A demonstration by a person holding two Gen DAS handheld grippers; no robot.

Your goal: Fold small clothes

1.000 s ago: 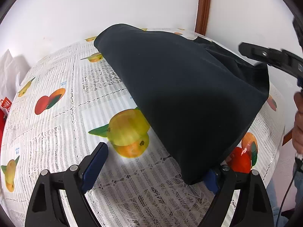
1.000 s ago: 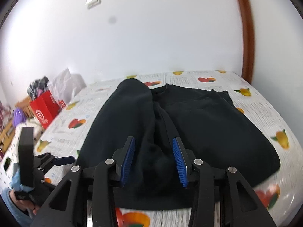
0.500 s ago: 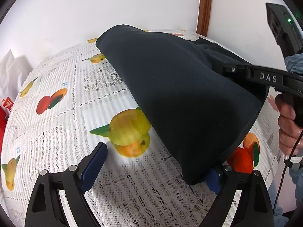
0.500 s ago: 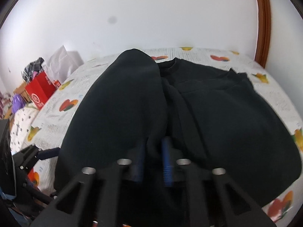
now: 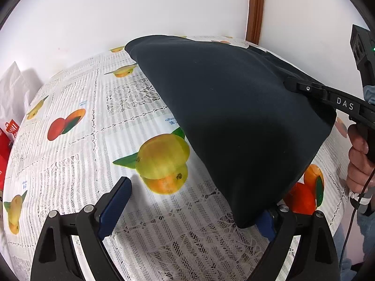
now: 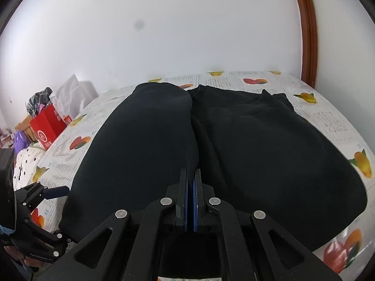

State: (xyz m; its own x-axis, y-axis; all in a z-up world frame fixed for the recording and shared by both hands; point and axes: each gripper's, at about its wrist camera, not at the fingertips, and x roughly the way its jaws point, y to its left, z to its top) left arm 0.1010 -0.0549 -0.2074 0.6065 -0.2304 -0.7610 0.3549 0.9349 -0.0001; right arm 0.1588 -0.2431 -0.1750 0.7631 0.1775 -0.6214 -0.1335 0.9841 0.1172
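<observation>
A black garment [image 6: 257, 145] lies spread on a table with a fruit-print lace cloth [image 5: 70, 154]. Its left part is folded over toward the middle, leaving a crease down the centre. My right gripper [image 6: 191, 187] is shut on the fabric at the near end of that crease. In the left wrist view the garment [image 5: 234, 117] rises like a tent toward the right gripper [image 5: 295, 85]. My left gripper [image 5: 194, 206] is open at the garment's near corner, which rests against its right finger [image 5: 264, 222]. The left gripper also shows in the right wrist view [image 6: 46, 193].
A red bag [image 6: 46, 128] and a white bag [image 6: 70, 96] stand off the table's left side, with a dotted cloth [image 6: 25, 161] near them. A wooden door frame [image 6: 307, 28] runs up the white wall at the right. The table's front edge is close.
My right gripper moved forward onto the garment's centre crease and closed from open to shut on the fabric. The left gripper stayed open at the near corner.
</observation>
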